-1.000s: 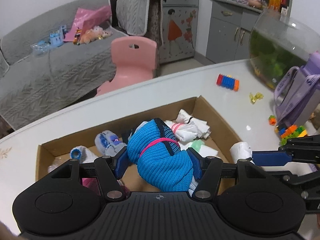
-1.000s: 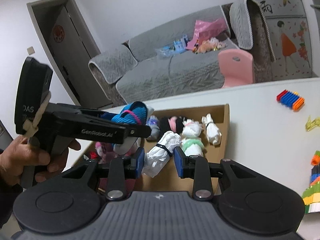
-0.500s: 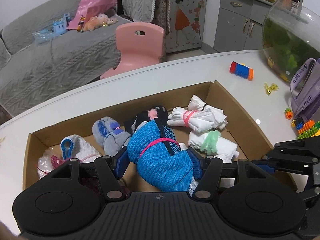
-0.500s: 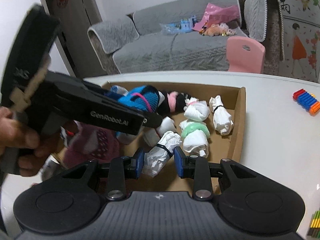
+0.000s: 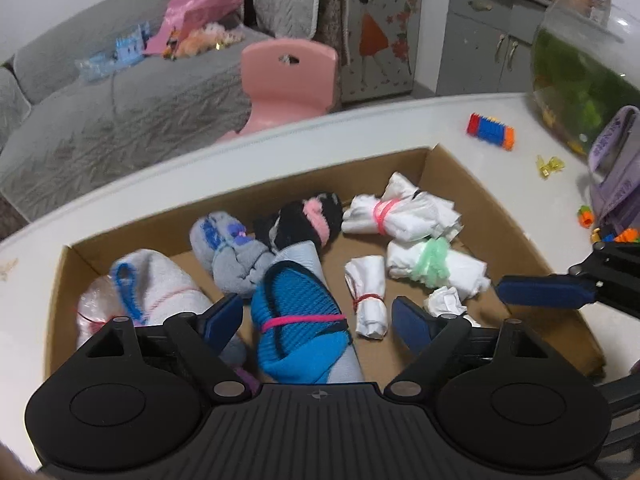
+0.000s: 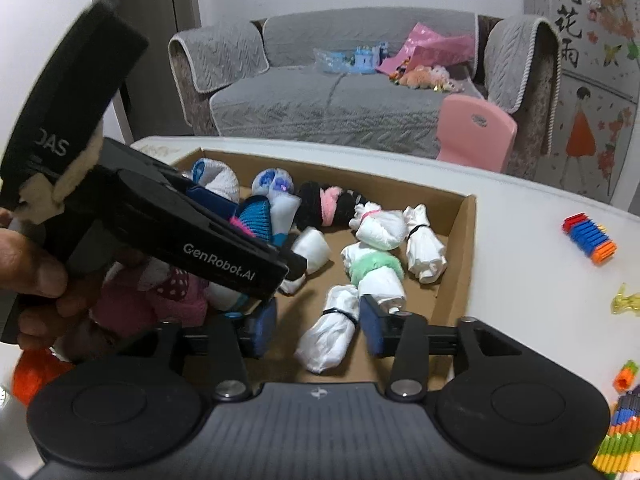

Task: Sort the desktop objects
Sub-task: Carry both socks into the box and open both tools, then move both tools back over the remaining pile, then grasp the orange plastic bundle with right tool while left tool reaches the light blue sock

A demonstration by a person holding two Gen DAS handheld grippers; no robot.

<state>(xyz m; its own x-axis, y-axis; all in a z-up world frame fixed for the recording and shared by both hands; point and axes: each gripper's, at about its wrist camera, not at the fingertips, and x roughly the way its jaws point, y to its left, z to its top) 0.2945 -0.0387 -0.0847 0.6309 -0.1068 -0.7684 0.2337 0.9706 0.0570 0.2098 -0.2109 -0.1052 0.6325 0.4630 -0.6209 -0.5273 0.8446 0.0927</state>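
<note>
Over the cardboard box [image 5: 460,184] w/ both hand-held grippers, left to right. At far left of the box we see a white sock roll w/ blue trim [image 5: 160,292], then a grey-blue roll [image 5: 232,260] and a black-and-pink one [image 5: 304,220] toward the back wall.

Our left gripper [image 5: 316,320] has just been opening: jaws stand wide, pads clear on both sides of the blue sock bundle [image 5: 296,324], which lies on the box floor betw. them, tied w/ a pink band. Its long axis runs away from us along the fingers, slightly tilted. We judge it released.

Just right of it lies a white roll w/ red band [image 5: 368,296], then two larger white bundles, pink-tied [image 5: 400,212] and green-tied [image 5: 436,264], toward the right wall.

Our right gripper [image 6: 318,326] has also been opening: jaws part-open, straddling a white bundle w/ black band [image 6: 332,328] lying on the box floor; pads seem not to press it. That bundle's long axis runs roughly along the fingers, angled right. Both bundles sit directly ahead of their own grippers, so we'd pull each straight back & up to clear. Toy bricks [image 6: 588,236] remain out on the white table [image 6: 532,280], nearer our right hand.
</note>
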